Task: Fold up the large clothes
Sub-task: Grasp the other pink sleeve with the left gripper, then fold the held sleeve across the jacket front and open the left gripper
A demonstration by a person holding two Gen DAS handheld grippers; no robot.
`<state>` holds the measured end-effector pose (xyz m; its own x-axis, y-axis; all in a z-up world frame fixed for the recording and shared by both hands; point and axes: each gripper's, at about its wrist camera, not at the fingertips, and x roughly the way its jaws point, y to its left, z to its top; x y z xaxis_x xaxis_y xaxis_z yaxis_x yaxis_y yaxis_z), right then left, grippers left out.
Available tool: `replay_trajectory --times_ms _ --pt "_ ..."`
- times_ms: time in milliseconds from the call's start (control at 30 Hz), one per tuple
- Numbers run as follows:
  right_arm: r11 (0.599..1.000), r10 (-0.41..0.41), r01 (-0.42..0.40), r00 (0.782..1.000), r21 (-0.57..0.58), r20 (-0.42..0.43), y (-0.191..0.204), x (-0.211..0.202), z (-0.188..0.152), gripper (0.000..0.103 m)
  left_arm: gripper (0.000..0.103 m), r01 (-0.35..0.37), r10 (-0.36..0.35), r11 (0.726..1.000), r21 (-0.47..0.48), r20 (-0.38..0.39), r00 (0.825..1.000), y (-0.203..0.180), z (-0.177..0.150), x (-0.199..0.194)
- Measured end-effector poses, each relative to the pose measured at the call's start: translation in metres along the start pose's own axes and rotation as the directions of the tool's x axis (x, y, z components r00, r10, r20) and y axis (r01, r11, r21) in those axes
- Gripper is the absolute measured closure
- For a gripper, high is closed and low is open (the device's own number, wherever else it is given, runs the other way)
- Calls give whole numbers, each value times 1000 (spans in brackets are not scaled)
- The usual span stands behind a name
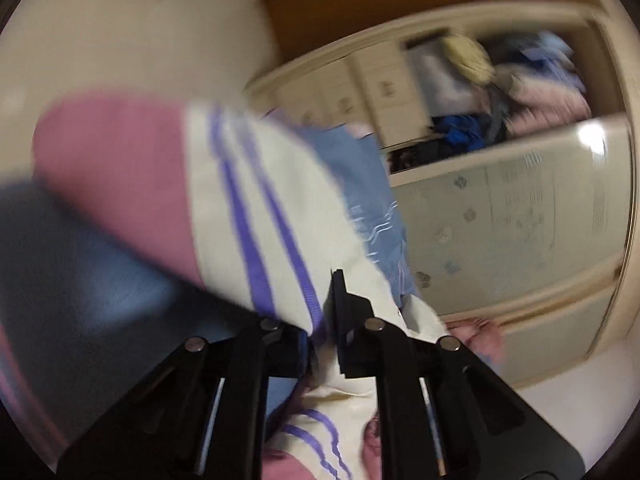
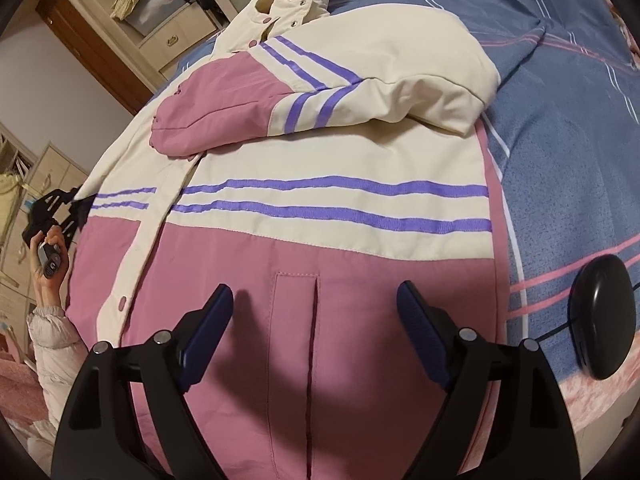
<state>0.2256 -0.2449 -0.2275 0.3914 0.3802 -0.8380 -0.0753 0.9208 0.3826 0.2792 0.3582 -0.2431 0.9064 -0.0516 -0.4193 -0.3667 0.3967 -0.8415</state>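
Jacket [image 2: 320, 208] is lying spread on the bed [image 2: 560, 80], filling the middle of the right wrist view, with its collar toward the upper middle of the frame and its hem toward the bottom, so its long axis is running from top to bottom. One sleeve [image 2: 280, 100] is already lying folded across the chest, above the purple stripes.

I am holding my right hand-held gripper [image 2: 316, 304] spread wide just above the pink lower panel, its fingers straddling the pocket slit [image 2: 312, 320] and pinching nothing. That hand is the nearer one to the hem.

My left hand-held gripper [image 2: 76, 200] is sitting at the jacket's left edge in that view, level with the stripes. In its own blurred view, the left hand-held gripper [image 1: 324, 312] is pressed together on the cream striped cloth, and the sleeve [image 1: 180, 184] is hanging up and to the left of it. I judge the coming move to be carrying this side across the body toward the right.

Motion blur is hiding just how much cloth is in the pinch. The dark round thing [image 2: 604, 312] on the bed at right is hard to identify.
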Motion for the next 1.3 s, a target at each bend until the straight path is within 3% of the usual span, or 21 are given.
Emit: replay_trajectory --times_ms 67,100,133,200,233,300,333,367,467,500,533,600,767,833,933,1000,1033,1100,1200,1233,1300 --pt "999 26 -26 1000 30 6 -6 -2 -1 19 93 -5 -5 983 186 57 998 -49 -17 -15" --pt "998 40 -40 999 48 10 -9 -4 -1 19 93 -17 -7 956 293 80 997 -74 -30 -19" --pt "997 49 -49 999 61 11 -11 -5 -2 19 93 -18 -18 912 410 84 996 -98 -47 -21" --pt "993 66 -66 998 95 12 -15 -7 -1 19 93 -25 -3 727 686 40 999 -152 -101 -13" --pt "992 68 -69 998 103 11 -16 -9 -2 19 93 -54 32 572 818 44 999 -178 -142 -6" --pt "992 65 -66 998 109 12 -17 -11 -3 19 93 -59 100 310 949 29 995 -202 -211 13" --pt "992 63 -64 998 111 13 -18 -12 -4 19 92 -34 135 227 973 4 991 -205 -236 23" --pt "991 64 -66 998 118 14 -20 -13 -5 19 92 7 184 149 989 -35 982 -204 -265 36" --pt "986 83 -84 996 143 18 -27 -16 -6 19 87 67 307 -10 998 -61 950 -181 -317 60" --pt "985 88 -89 996 149 18 -30 -18 -6 19 84 69 327 -46 997 -50 944 -174 -327 62" --pt "983 94 -95 995 156 17 -32 -18 -5 19 78 79 345 -63 995 -52 937 -168 -331 63" --pt "981 102 -103 995 164 16 -35 -19 -4 19 67 90 350 -28 996 -74 934 -167 -320 67" --pt "980 89 -92 996 176 27 -36 -21 5 19 64 153 346 134 979 -191 919 -164 -291 59" --pt "982 69 -78 996 170 58 -32 -29 18 19 55 212 311 204 956 -268 912 -165 -297 39" --pt "988 55 -70 993 139 107 -16 -44 41 14 34 364 151 340 867 -432 889 -173 -278 4" --pt "993 55 -68 990 93 126 1 -49 53 14 27 445 28 425 788 -503 864 -174 -247 -14" --pt "996 60 -69 990 65 131 13 -50 57 14 24 462 -14 454 762 -512 859 -171 -236 -19" --pt "996 75 -79 989 28 129 30 -47 60 14 19 465 -109 564 682 -497 861 -160 -197 -27" --pt "995 102 -103 990 11 93 45 -36 56 14 17 394 -146 795 461 -484 863 -123 -144 -9" --pt "994 105 -106 991 13 87 45 -33 53 14 17 336 -119 849 407 -472 873 -108 -135 1" --pt "994 100 -102 992 26 75 40 -28 46 14 18 205 -43 923 325 -441 896 -77 -125 23"
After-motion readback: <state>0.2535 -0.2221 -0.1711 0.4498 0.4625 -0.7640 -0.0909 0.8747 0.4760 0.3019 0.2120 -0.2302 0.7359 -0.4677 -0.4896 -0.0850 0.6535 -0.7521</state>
